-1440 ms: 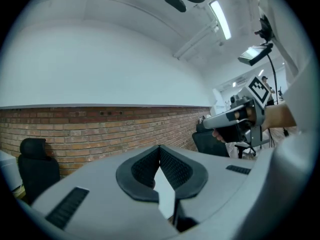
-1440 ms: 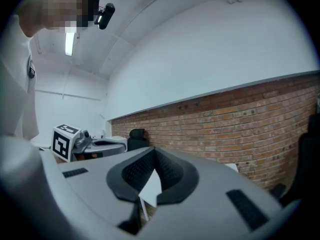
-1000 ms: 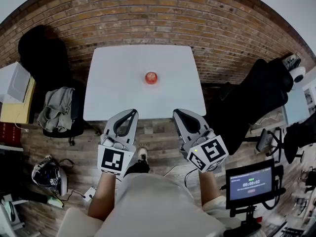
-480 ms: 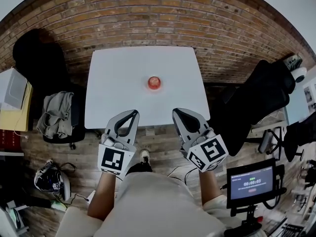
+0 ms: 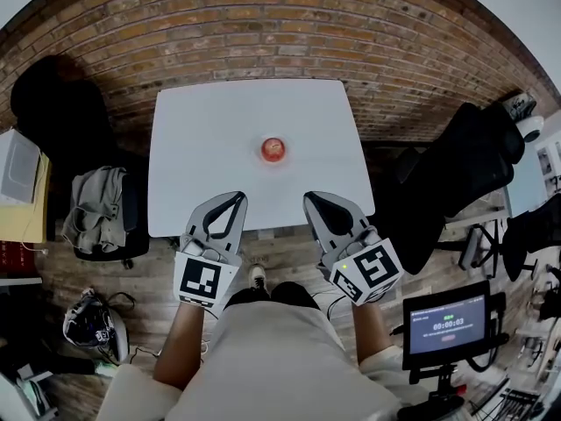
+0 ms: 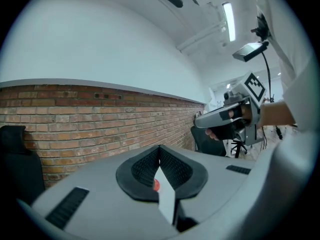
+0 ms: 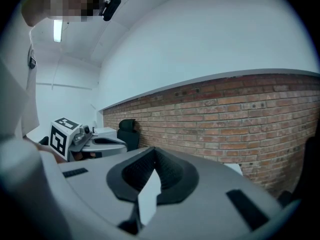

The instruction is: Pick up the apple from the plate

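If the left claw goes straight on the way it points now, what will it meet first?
Probably the small red apple on the white square table: it shows right past the shut tips of the left claw. Depth is unclear.

A: Entry. Support surface?

B: White square table (image 5: pixel 219 139). Its far edge runs parallel to the brick wall (image 5: pixel 263 24) and close to it. It stands on a wood-plank floor (image 5: pixel 285 251). The top is plain, matte and level.

A: What's on the top?

B: One red apple (image 5: pixel 273 149), about mid-depth on the top, well apart from the brick wall, slightly right of centre.

A: Directly on the white surface?

B: Cannot tell. A thin reddish rim shows round its base, too small to identify.
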`<action>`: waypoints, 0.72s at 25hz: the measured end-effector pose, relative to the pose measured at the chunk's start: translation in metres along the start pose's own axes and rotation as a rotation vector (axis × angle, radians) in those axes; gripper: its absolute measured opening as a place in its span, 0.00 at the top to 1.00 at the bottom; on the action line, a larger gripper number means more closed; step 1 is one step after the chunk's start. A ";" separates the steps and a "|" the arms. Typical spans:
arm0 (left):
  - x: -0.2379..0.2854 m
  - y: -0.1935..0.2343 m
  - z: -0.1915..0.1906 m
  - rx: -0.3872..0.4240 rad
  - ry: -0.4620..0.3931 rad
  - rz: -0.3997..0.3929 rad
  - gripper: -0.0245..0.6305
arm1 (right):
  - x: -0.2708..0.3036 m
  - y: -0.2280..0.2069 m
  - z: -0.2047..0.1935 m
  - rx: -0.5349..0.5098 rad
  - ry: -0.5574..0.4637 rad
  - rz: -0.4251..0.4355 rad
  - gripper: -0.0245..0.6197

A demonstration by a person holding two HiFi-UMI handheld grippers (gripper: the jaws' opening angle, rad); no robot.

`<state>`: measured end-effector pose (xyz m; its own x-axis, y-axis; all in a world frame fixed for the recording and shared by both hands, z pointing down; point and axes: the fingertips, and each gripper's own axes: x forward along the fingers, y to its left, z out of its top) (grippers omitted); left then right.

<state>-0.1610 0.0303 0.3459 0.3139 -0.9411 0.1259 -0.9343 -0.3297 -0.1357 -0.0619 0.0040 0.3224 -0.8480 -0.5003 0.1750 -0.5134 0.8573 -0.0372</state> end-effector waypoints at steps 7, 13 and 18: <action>0.000 0.003 0.006 0.001 0.000 -0.012 0.96 | 0.006 -0.004 0.011 0.009 -0.010 -0.014 0.96; 0.004 0.001 0.003 -0.014 0.010 -0.031 0.96 | 0.011 -0.002 0.014 0.000 -0.015 -0.006 0.96; 0.009 -0.001 0.000 -0.004 0.033 -0.045 0.96 | 0.011 -0.003 0.010 0.006 -0.008 -0.004 0.96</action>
<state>-0.1571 0.0218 0.3474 0.3501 -0.9223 0.1640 -0.9200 -0.3715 -0.1250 -0.0712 -0.0054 0.3150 -0.8468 -0.5051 0.1671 -0.5180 0.8543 -0.0425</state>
